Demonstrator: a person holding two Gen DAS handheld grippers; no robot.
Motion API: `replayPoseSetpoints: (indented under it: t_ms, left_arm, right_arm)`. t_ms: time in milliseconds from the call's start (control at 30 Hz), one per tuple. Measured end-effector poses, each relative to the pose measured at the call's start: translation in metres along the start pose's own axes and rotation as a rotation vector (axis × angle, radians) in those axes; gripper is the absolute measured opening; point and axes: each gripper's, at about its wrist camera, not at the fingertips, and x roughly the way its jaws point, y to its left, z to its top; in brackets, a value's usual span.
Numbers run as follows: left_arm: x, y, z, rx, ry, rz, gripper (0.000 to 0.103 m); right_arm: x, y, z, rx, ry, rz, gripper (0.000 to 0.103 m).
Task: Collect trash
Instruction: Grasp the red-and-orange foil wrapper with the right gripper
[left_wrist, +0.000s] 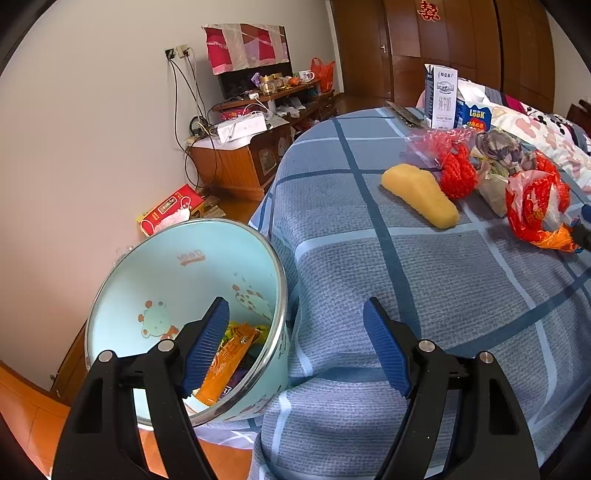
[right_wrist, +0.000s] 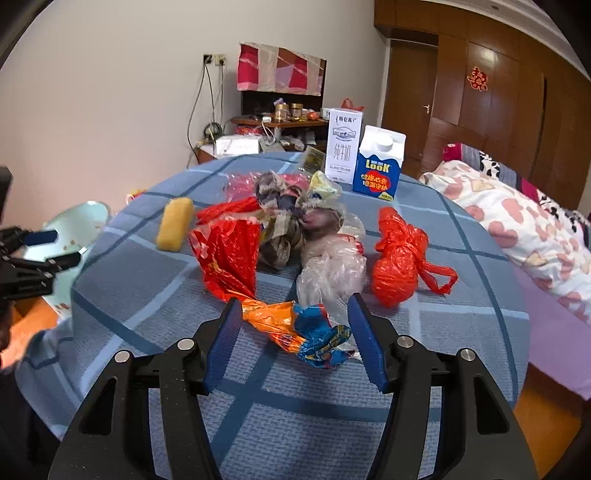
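A light blue trash bin stands beside the table at the left, with an orange wrapper and other wrappers inside. My left gripper is open and empty, its left finger over the bin's mouth. My right gripper is open around a crumpled orange and blue wrapper lying on the blue checked tablecloth. Behind it lie a red foil bag, a clear plastic bag, a knotted red plastic bag, a grey wad and a yellow sponge. The left gripper also shows in the right wrist view.
Two upright cartons, a white one and a blue one, stand at the table's far side. A bed with a patterned quilt is to the right. A wooden cabinet and a red box are on the floor to the left.
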Motion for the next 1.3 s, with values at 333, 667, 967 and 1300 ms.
replayPoseSetpoints:
  t_ms: [333, 667, 967, 1300]
  left_arm:
    - [-0.001, 0.002, 0.002, -0.005, 0.000, 0.001, 0.074]
    - [-0.004, 0.001, 0.006, -0.009, -0.011, -0.003, 0.074]
    - [-0.009, -0.012, 0.022, -0.006, -0.043, -0.024, 0.074]
    - [0.005, -0.058, 0.069, -0.001, -0.074, -0.057, 0.074]
  right_arm:
    - [0.015, 0.006, -0.003, -0.029, 0.091, 0.100, 0.041]
    - [0.006, 0.020, -0.001, -0.067, 0.057, 0.127, 0.021]
    - [-0.009, 0.016, 0.018, -0.082, -0.036, 0.013, 0.021]
    - [0.013, -0.013, 0.042, 0.008, -0.057, -0.091, 0.021]
